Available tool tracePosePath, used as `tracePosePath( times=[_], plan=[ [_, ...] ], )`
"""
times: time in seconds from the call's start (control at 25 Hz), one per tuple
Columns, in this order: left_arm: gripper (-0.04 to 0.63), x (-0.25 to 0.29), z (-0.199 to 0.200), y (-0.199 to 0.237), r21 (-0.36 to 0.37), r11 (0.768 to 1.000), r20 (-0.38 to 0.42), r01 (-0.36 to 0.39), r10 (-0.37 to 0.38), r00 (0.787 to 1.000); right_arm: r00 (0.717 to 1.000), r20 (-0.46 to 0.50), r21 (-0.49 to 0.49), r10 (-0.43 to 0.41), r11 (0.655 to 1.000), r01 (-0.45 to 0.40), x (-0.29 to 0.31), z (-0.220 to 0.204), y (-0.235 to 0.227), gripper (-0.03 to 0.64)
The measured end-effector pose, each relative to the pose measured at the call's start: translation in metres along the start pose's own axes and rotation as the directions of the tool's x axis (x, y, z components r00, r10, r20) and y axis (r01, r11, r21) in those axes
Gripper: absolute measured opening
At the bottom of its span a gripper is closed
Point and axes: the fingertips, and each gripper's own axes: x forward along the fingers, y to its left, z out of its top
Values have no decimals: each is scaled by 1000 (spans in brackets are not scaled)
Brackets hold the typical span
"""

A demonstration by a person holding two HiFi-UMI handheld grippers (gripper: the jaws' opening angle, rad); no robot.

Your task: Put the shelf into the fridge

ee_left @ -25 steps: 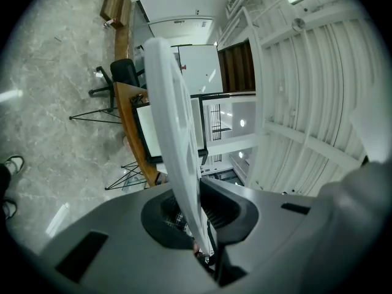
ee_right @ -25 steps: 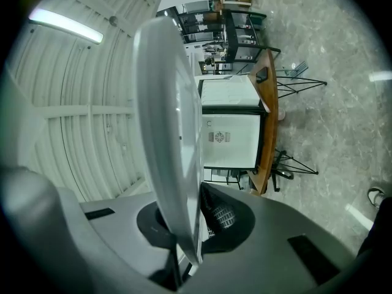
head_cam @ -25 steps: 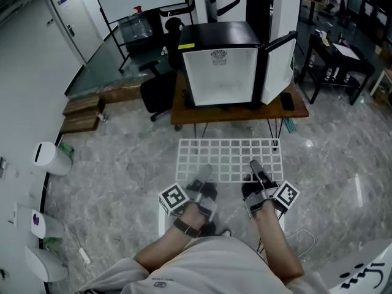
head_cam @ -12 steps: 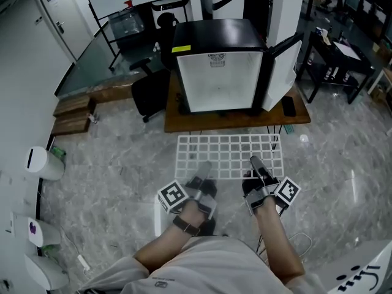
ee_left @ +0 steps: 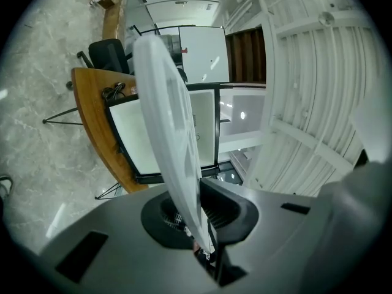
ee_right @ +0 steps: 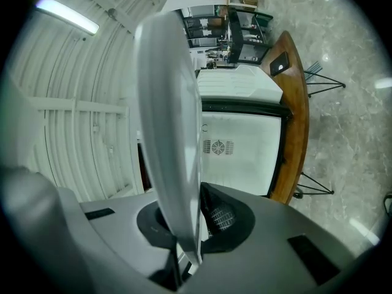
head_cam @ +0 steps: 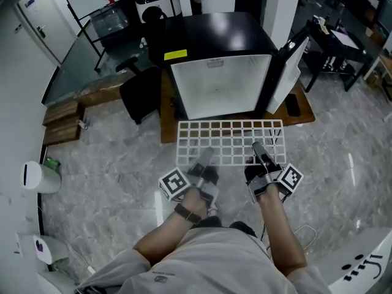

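Note:
A white wire-grid shelf (head_cam: 230, 141) hangs level in front of me, held by its near edge. My left gripper (head_cam: 202, 162) is shut on the edge left of centre, and my right gripper (head_cam: 260, 153) is shut on it right of centre. Just past the shelf's far edge stands the black mini fridge (head_cam: 215, 72) on a low wooden table (head_cam: 169, 131). The fridge's door (head_cam: 288, 68) is swung open to the right and its white inside is bare. In the left gripper view the shelf (ee_left: 171, 146) runs edge-on between the jaws toward the fridge (ee_left: 153, 143). The right gripper view shows the shelf (ee_right: 171, 146) and the fridge (ee_right: 242, 146) likewise.
A black office chair (head_cam: 139, 90) stands left of the fridge table. A dark phone (head_cam: 293, 105) lies on the table's right end, under the door. Wooden crates (head_cam: 61, 122) sit at the left wall, a black desk (head_cam: 335, 48) at the far right. The floor is grey marble.
I have moved toward the fridge with the shelf. The fridge now looms larger, and the shelf's far edge reaches over the table front. Both grippers keep their hold.

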Motion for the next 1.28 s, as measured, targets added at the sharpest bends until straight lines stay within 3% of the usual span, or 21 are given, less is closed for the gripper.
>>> tracePosePath(
  times=[0.4, 0.64, 1.28],
  plan=[
    [29, 48, 26, 43, -14, 1000, -12, 3, -3, 1000, 1000, 4, -3, -15, 1000, 15, 46, 23, -43, 44],
    [29, 85, 57, 56, -43, 999, 44, -25, 27, 999, 997, -62, -6, -38, 999, 38, 104, 44, -55, 44],
    [29, 159, 78, 92, -51, 997, 137, -53, 59, 989, 972, -226, 62, -69, 995, 85, 175, 92, -113, 44]
  ],
)
